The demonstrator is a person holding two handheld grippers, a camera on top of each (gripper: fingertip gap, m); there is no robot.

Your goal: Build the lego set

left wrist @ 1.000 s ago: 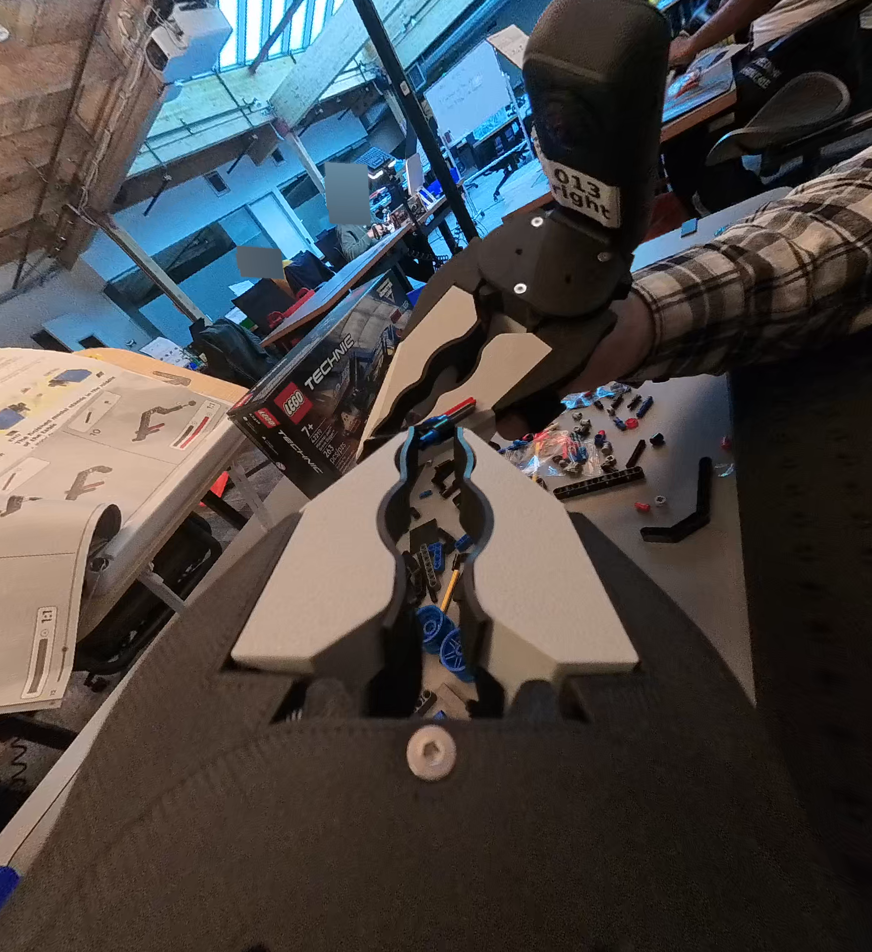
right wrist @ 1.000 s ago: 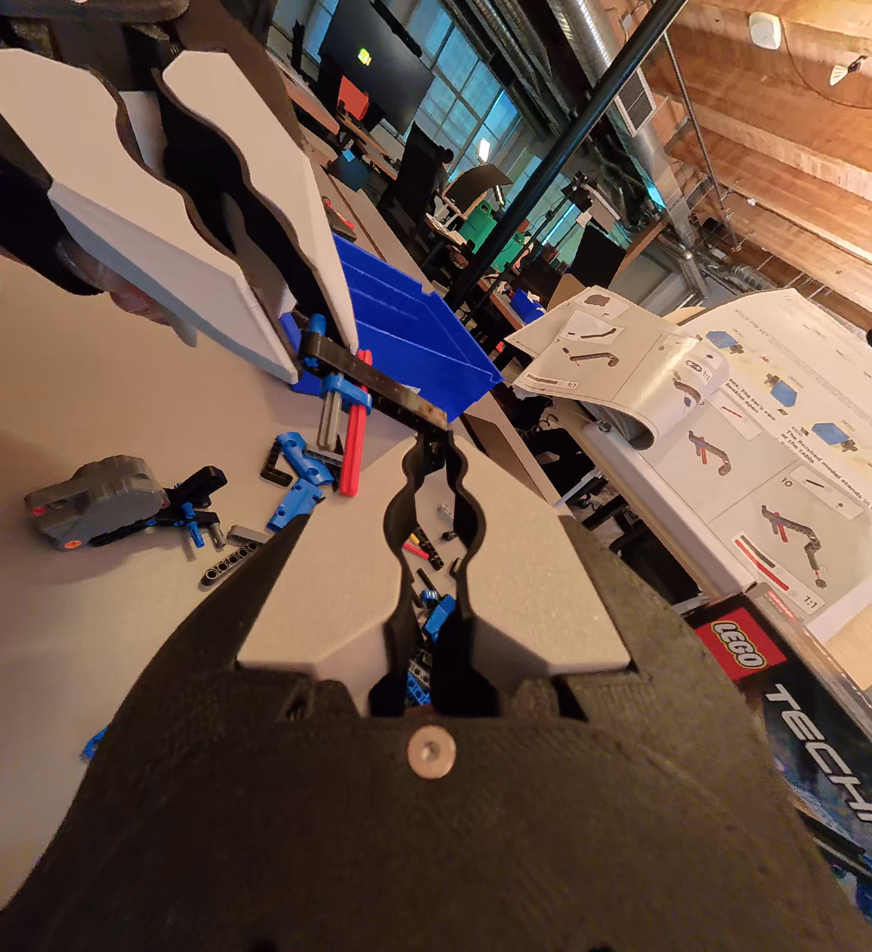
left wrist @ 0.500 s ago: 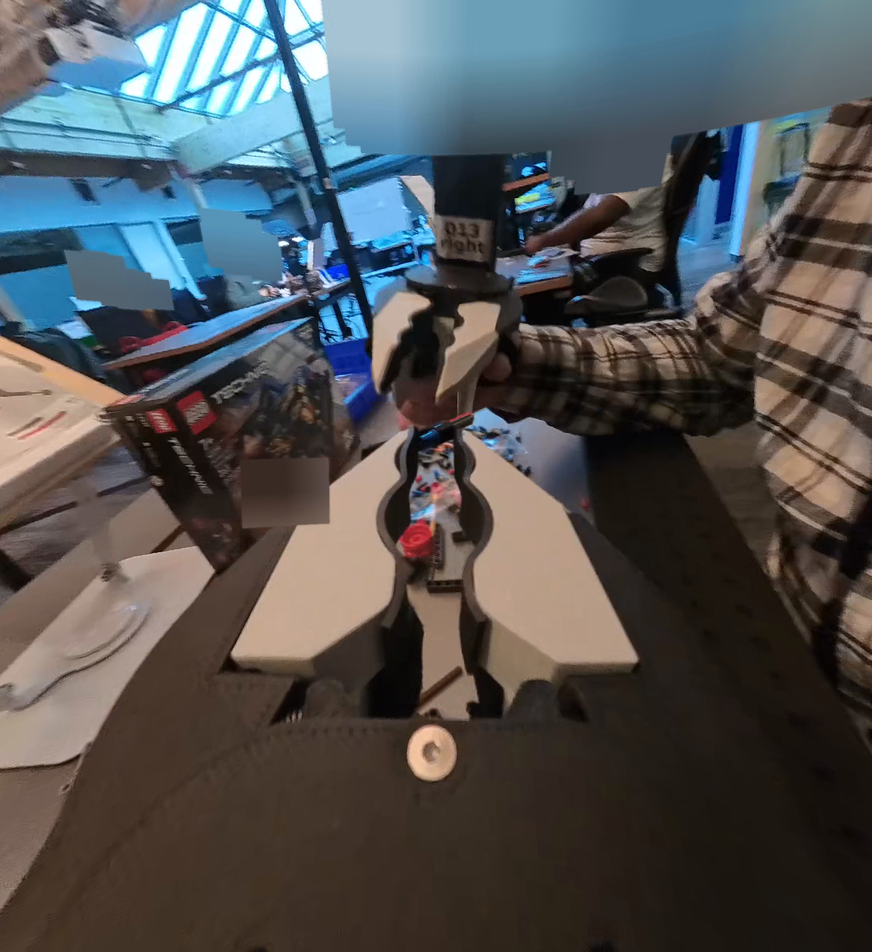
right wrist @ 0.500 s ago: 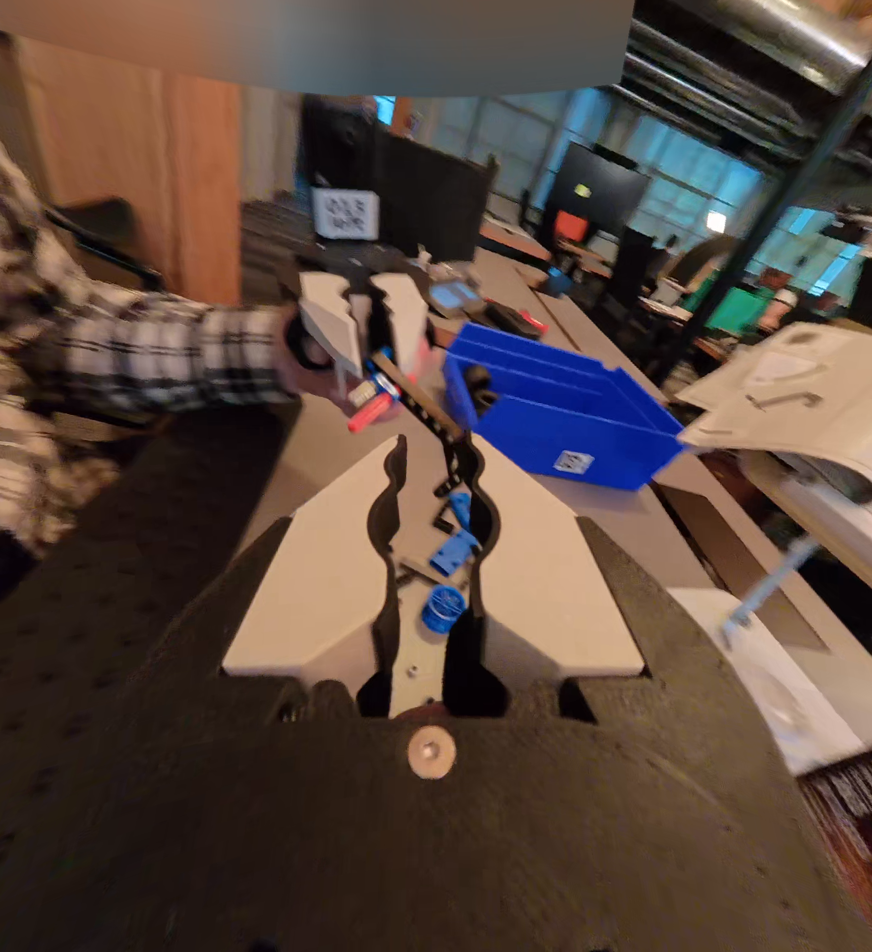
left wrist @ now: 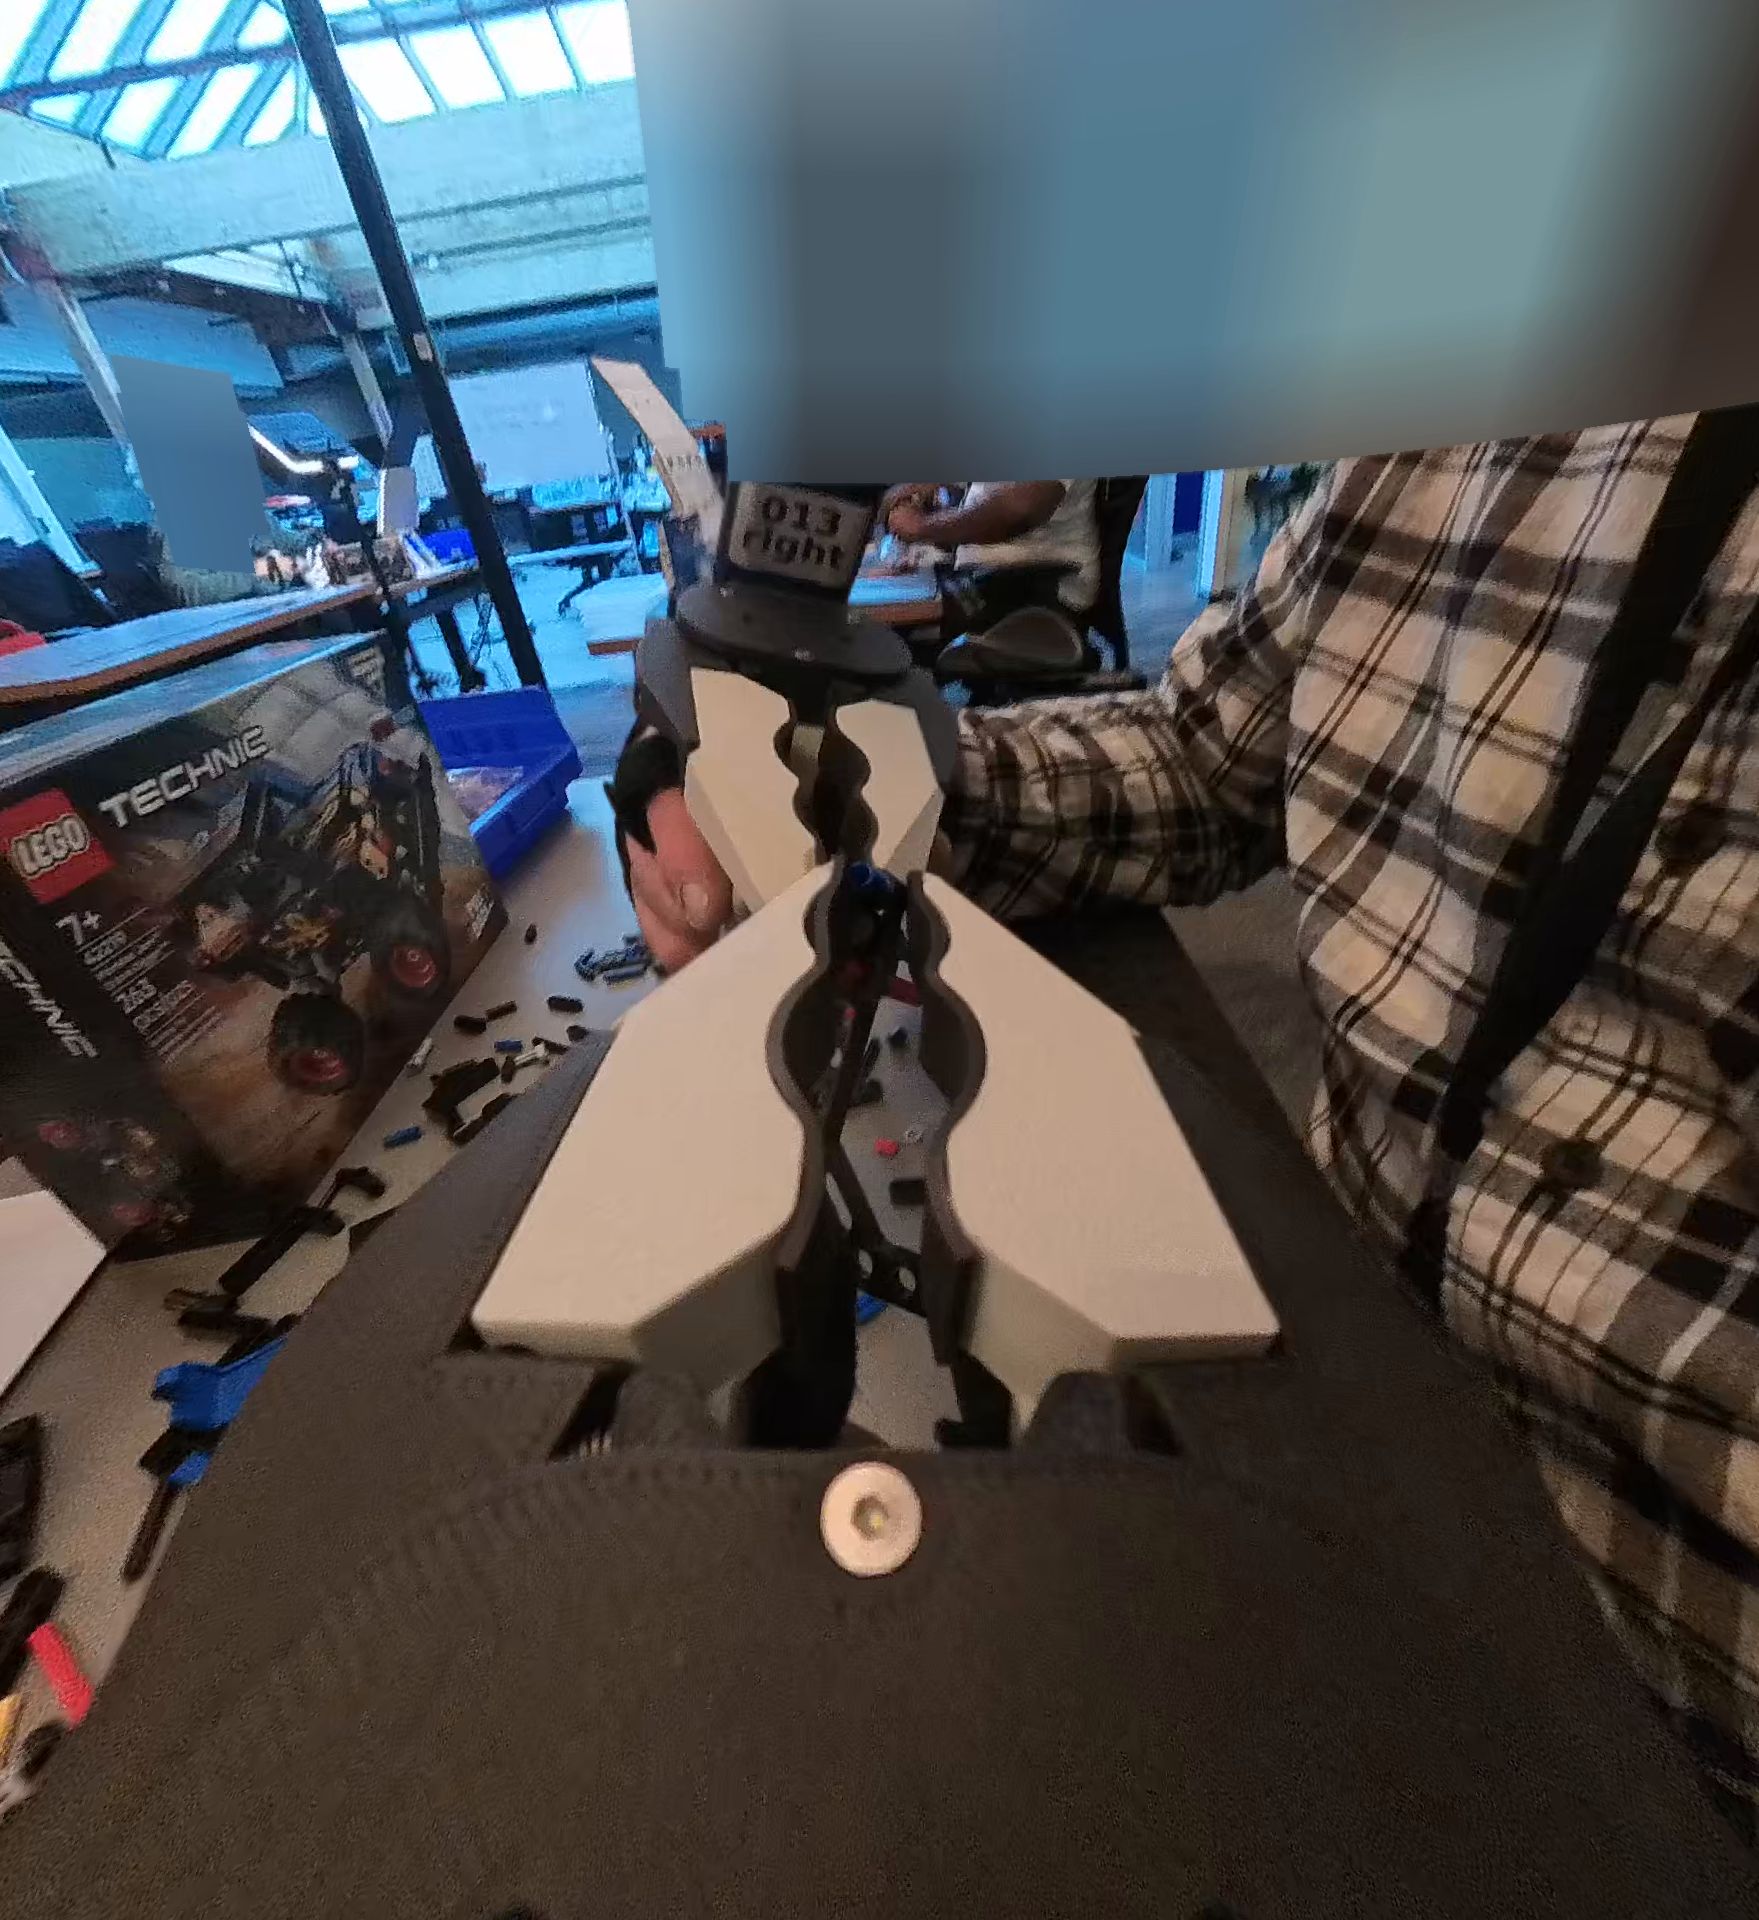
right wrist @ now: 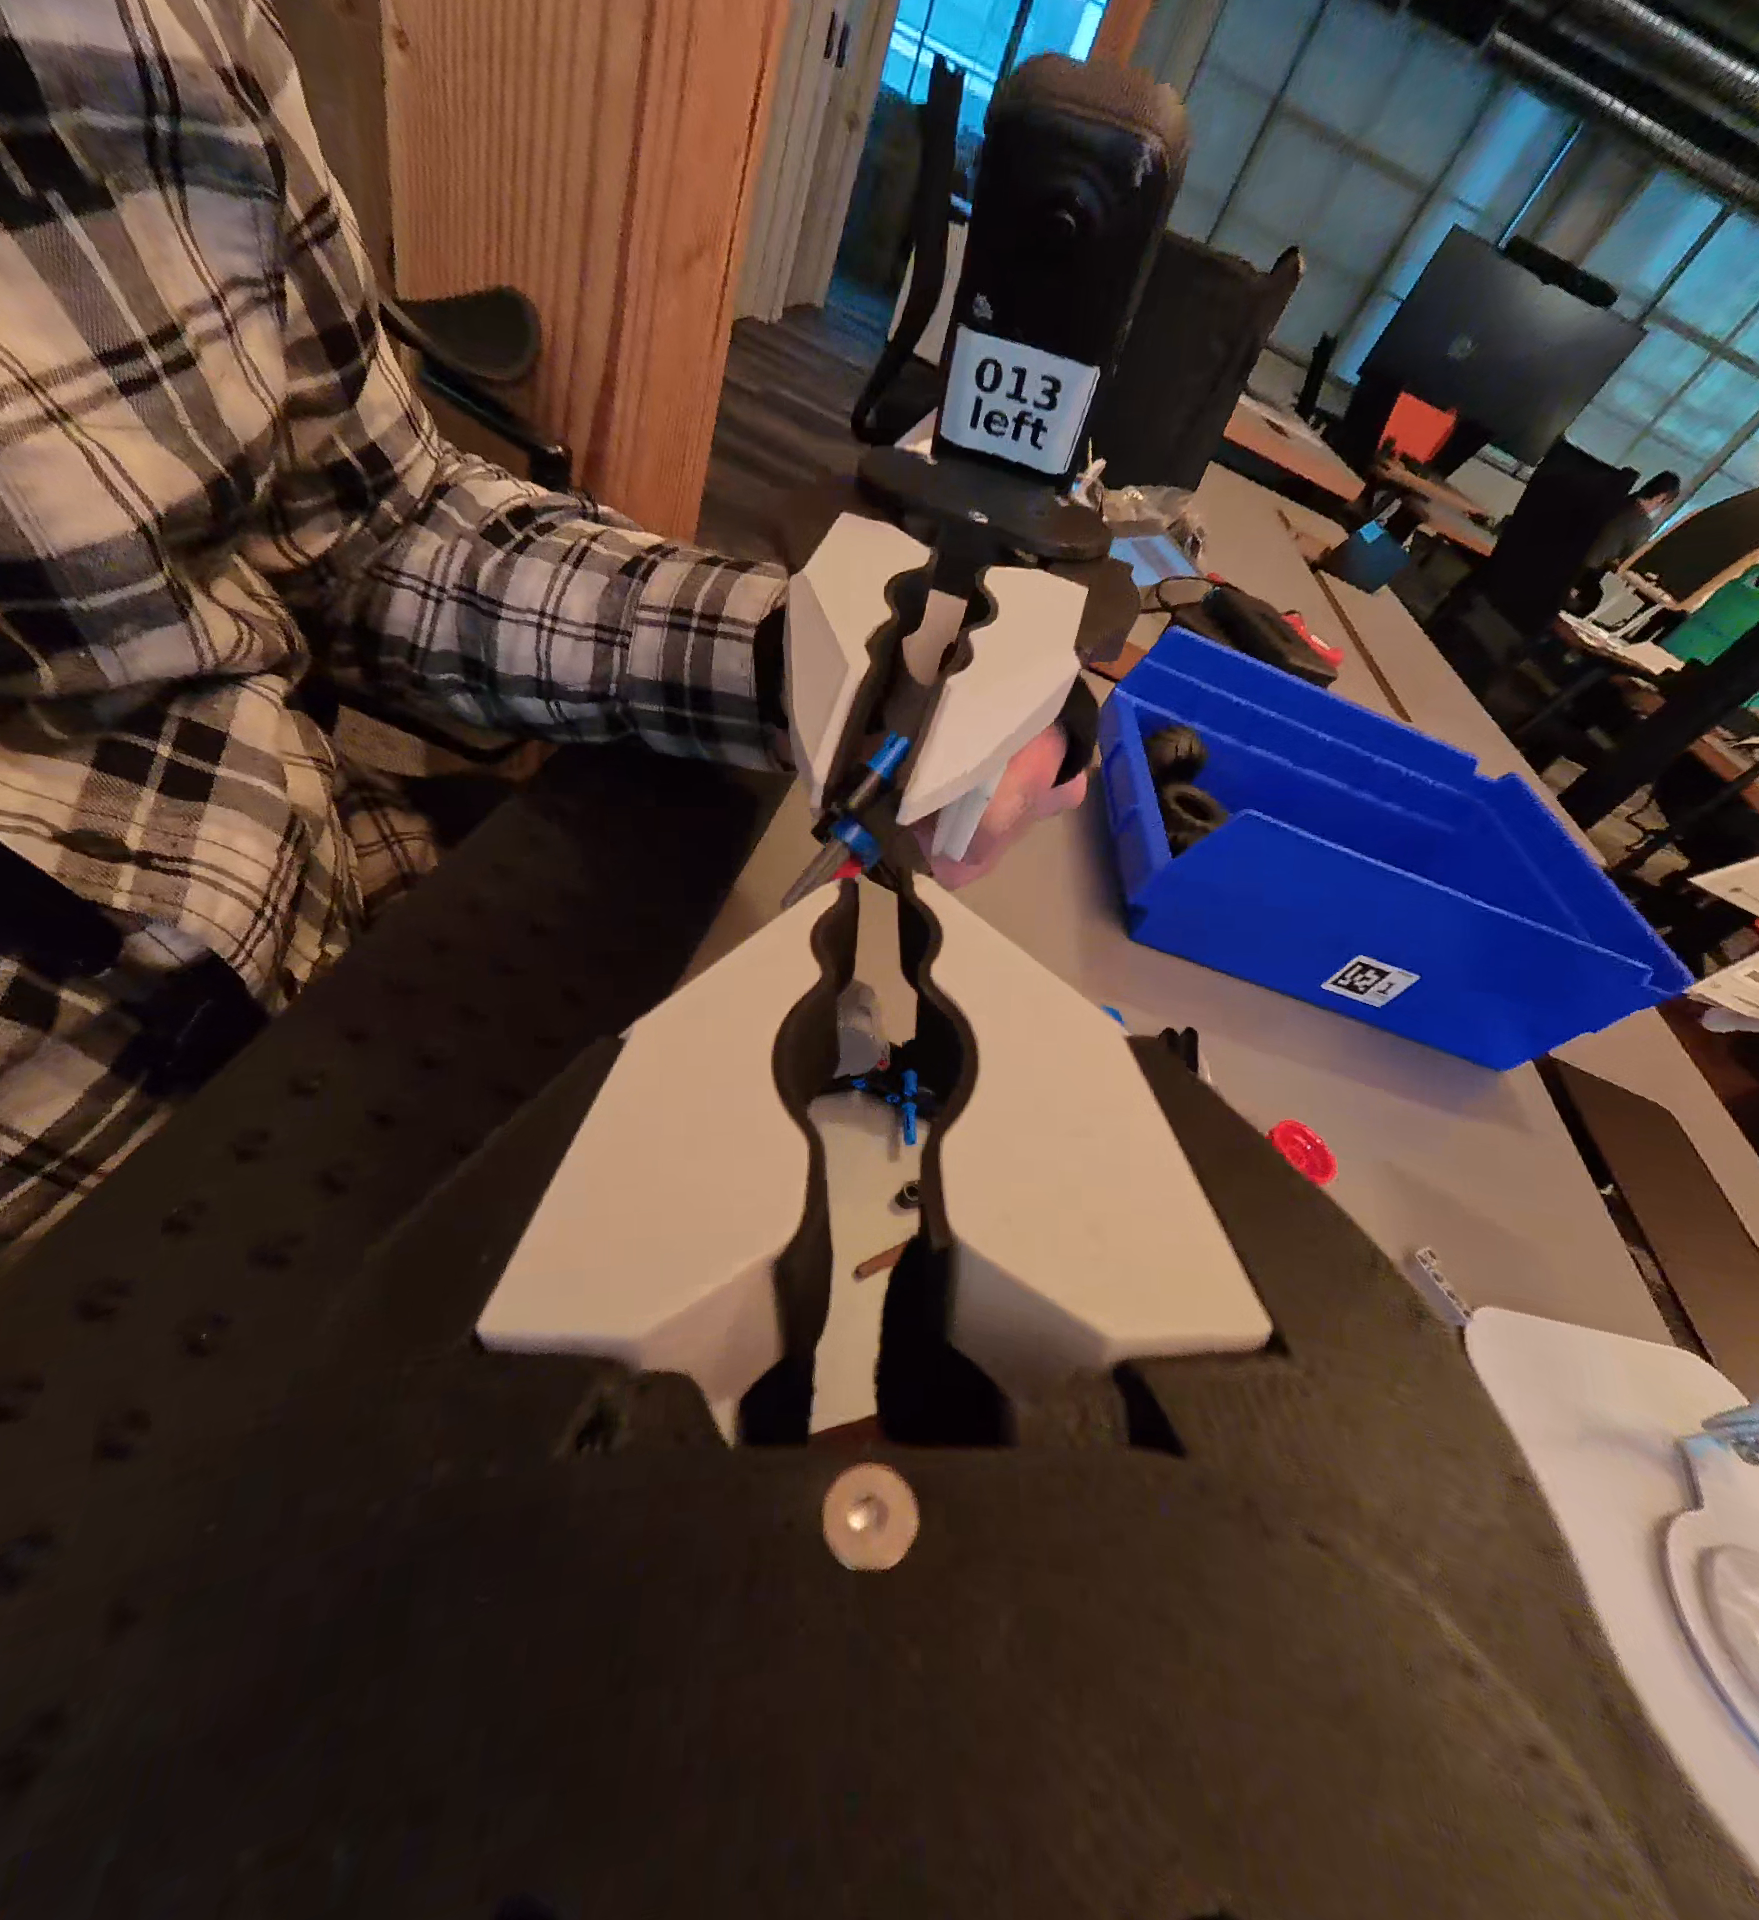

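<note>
While the left gripper clamps the small lego assembly, the right gripper pinches its black beam.

Skylit office, wooden pillar

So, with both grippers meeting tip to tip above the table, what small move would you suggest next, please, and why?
I would probably ease the right gripper a little toward the left gripper, pushing the parts together. The left one is shut on the small black, blue and red assembly, the right one grips its black beam, and the tips nearly touch. Whether the joint is seated cannot be told.
</note>
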